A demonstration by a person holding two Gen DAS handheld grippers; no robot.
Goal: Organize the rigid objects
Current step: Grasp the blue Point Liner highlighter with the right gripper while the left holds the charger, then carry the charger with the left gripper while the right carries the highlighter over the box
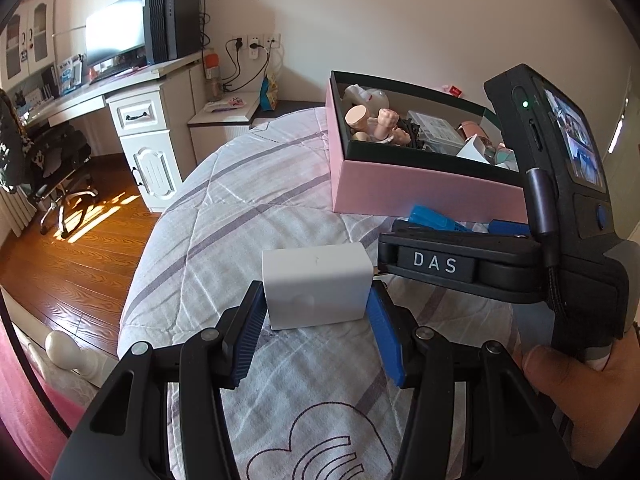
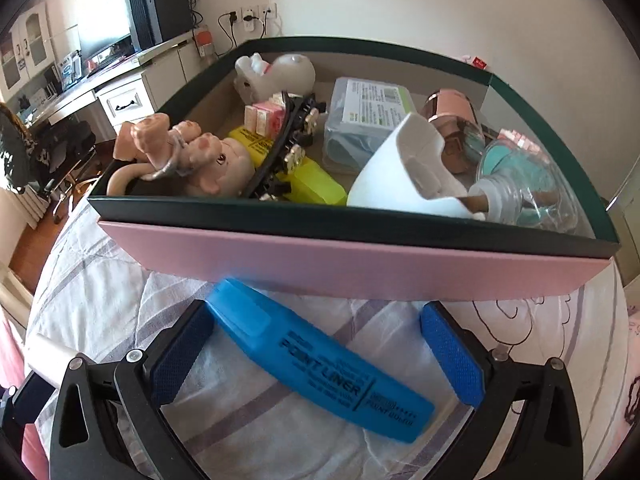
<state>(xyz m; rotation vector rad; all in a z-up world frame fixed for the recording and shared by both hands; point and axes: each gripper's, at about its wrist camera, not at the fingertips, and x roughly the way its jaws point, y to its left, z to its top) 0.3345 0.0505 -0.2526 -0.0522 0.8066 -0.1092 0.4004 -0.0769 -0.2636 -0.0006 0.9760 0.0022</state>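
A pink box (image 2: 352, 264) with a dark green rim sits on the striped quilt (image 2: 120, 280), holding a pig figurine (image 2: 208, 156), a yellow highlighter (image 2: 312, 184) and a white cup (image 2: 404, 168). The left gripper (image 1: 316, 312) clamps a plain white block (image 1: 316, 284). The right gripper (image 2: 316, 356) stands apart around a blue highlighter (image 2: 316, 364) lying before the box.

White desk (image 1: 132, 80) with monitor (image 1: 114, 32) (screen glaring), black office chair (image 1: 60, 160), wooden floor (image 1: 80, 248), wall sockets (image 1: 256, 42)

A small white block (image 1: 316, 288) rests on the bed, low in the frame. A blue highlighter (image 2: 320, 356) lies slanted before a pink box (image 2: 352, 264) crammed with toys.
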